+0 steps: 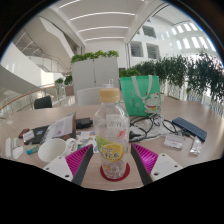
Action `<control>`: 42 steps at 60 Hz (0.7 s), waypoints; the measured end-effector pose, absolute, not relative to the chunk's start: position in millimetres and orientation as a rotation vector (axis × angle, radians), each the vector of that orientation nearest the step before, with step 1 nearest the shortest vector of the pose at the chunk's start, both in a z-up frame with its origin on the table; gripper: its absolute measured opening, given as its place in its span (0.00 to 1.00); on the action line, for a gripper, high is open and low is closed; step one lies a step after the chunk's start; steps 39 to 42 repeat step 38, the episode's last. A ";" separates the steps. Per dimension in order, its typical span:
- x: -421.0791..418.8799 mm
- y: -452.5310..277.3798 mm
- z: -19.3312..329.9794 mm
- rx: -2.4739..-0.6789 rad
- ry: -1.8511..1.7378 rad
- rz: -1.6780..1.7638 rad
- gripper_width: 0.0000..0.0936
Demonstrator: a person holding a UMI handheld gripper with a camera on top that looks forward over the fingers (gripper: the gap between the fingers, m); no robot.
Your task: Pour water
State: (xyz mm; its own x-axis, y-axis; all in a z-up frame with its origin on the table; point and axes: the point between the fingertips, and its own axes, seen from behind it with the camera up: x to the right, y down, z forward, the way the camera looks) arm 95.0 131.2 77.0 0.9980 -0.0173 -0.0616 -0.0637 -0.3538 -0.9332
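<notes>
Gripper view shows my gripper (112,158) spread open, its magenta pads (80,157) standing either side of a clear plastic bottle (111,128). The bottle stands upright between my fingers with a gap at each side, resting on a round red-rimmed coaster (114,173) on the pale surface (170,158). It has a yellowish cap and a green and yellow label round its lower half. To the left of my fingers lies a white cup (52,149). Beyond the bottle sit a green bag (142,94), tangled black cables (150,124) and a dark flat case (189,128). Farther back stand tall white planters (93,70) topped with greenery.
</notes>
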 end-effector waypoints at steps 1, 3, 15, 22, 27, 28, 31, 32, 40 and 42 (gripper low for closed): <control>92.0 124.0 80.9 -1.931 0.059 0.058 0.89; 87.0 107.9 88.3 -1.932 0.061 0.066 0.88; 72.1 2.0 144.1 -1.931 0.057 -0.002 0.89; 56.1 -54.7 179.5 -1.922 0.028 -0.031 0.89; 47.2 -89.1 197.9 -1.929 0.005 -0.064 0.89; 45.4 -94.8 200.9 -1.932 0.004 -0.070 0.89; 38.5 -111.1 211.0 -1.932 0.008 -0.081 0.89; 35.8 -116.7 214.8 -1.930 0.011 -0.081 0.89; 18.0 -147.8 236.9 -1.917 0.024 -0.067 0.89; 18.0 -147.8 236.9 -1.917 0.024 -0.067 0.89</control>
